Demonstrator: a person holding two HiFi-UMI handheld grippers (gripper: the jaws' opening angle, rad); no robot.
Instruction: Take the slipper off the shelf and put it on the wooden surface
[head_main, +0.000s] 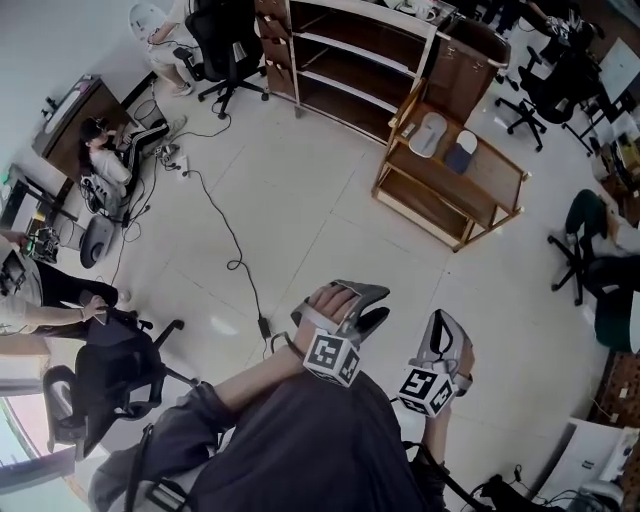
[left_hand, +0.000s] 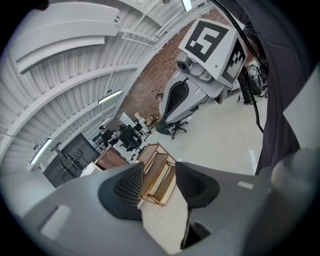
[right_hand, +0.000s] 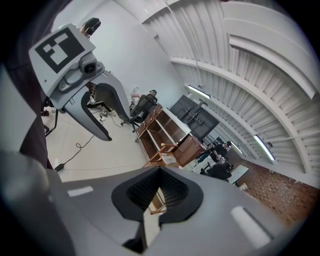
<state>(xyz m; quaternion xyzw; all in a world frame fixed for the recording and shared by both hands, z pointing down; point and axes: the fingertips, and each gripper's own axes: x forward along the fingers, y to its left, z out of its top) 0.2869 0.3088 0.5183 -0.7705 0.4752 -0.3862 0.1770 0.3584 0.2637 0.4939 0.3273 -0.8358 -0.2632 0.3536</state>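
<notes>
One white slipper (head_main: 428, 133) lies beside a dark slipper (head_main: 461, 152) on the wooden shelf (head_main: 496, 166).
Well apart: left hand-held gripper (head_main: 374, 304) partly open, empty; right hand-held gripper (head_main: 444, 328) closed, empty.

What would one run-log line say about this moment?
left gripper: open, empty | right gripper: shut, empty | two slippers: atop wooden rack, far from both grippers
</notes>
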